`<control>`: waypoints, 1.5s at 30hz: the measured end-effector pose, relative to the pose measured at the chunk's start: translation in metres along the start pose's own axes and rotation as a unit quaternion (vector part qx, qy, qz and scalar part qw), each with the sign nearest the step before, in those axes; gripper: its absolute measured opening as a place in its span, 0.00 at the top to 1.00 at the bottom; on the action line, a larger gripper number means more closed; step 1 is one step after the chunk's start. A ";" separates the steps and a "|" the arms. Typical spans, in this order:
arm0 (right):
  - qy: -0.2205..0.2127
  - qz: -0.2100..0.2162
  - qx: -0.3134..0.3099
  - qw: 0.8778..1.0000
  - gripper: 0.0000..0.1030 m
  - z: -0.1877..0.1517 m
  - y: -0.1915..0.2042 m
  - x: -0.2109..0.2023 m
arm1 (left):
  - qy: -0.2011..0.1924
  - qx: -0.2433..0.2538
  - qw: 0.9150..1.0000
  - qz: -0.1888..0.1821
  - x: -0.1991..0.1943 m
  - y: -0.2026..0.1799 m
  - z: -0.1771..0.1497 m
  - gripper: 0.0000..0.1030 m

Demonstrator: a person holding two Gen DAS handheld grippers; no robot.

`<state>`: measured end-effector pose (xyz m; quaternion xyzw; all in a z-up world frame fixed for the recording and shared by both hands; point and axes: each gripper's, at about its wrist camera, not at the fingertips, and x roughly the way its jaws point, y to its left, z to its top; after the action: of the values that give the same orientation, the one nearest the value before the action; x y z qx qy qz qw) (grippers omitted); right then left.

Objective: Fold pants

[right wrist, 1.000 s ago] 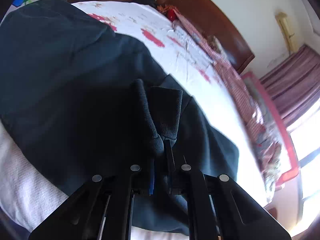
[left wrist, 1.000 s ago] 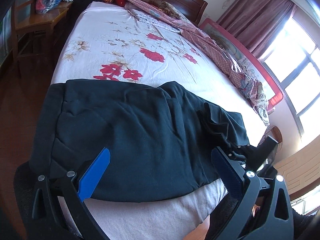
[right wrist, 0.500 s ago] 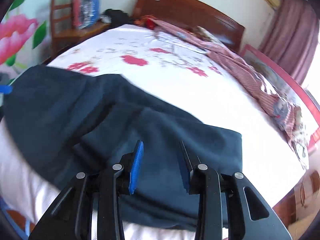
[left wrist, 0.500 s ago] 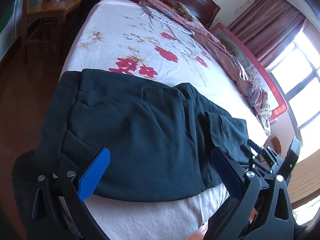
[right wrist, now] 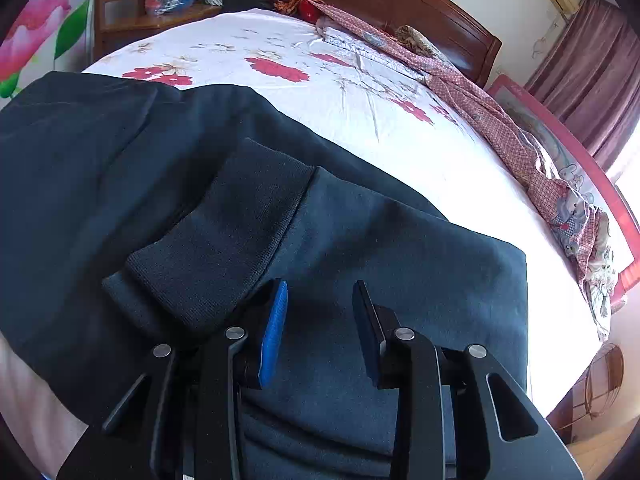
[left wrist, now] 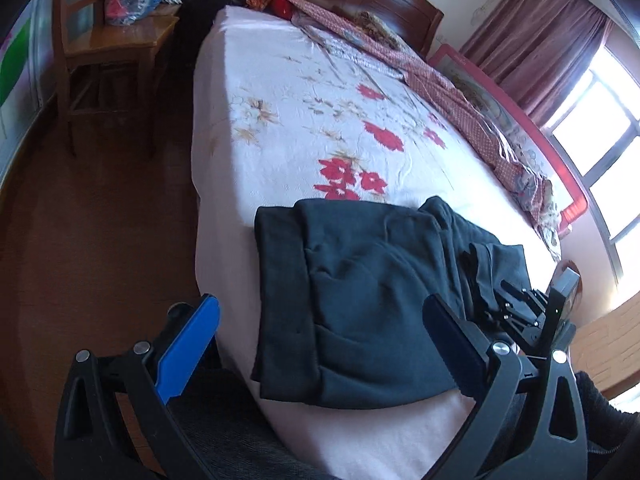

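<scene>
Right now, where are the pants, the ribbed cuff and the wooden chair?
pants [left wrist: 360, 300]: left wrist view, middle of the fabric.
ribbed cuff [right wrist: 236, 232]: right wrist view, its centre.
wooden chair [left wrist: 120, 40]: left wrist view, seat.

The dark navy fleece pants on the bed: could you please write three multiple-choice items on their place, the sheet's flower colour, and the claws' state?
1. The dark navy fleece pants lie:
A. at the headboard
B. near the foot edge of the white floral bedsheet
C. on the chair

2. The large flowers are:
A. red
B. blue
C. green

3. The right claw is:
A. shut on the ribbed cuff
B. open, empty
C. out of view

Answers: B, the pants lie by the near mattress edge; A, red blooms; B, gap between pads, like the left claw.
</scene>
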<state>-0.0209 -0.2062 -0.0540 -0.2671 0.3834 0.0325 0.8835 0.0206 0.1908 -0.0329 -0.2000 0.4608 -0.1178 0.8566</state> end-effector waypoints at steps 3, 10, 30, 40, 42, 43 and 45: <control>0.016 -0.001 0.010 1.000 0.68 0.012 0.011 0.012 | 0.038 0.007 0.998 -0.046 0.020 0.020 0.006 0.02; 0.054 -0.027 -0.025 0.998 0.68 0.018 0.024 0.019 | 0.013 0.066 0.990 -0.122 0.065 0.036 0.038 0.02; 0.087 -0.048 -0.046 0.994 0.68 0.029 0.025 0.028 | 0.044 0.080 0.951 -0.296 0.080 0.054 0.036 0.02; 0.028 -0.132 -0.004 0.991 0.40 0.055 0.036 -0.018 | 0.074 -0.017 0.986 -0.149 0.082 0.053 0.054 0.58; -0.039 -0.073 0.000 0.997 0.27 0.071 0.072 -0.058 | 0.091 -0.035 0.989 -0.108 0.080 0.042 0.059 0.58; -0.072 -0.036 -0.009 0.997 0.24 0.077 0.094 -0.076 | 0.099 -0.050 0.989 -0.096 0.080 0.039 0.062 0.58; -0.127 0.031 -0.053 0.990 0.13 0.086 0.145 -0.105 | 0.106 -0.043 0.991 -0.069 0.079 0.025 0.071 0.58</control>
<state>-0.0759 -0.0240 0.0027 -0.2954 0.2739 0.1141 0.9081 0.1237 0.1996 -0.0676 -0.2549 0.5389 -0.1774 0.7830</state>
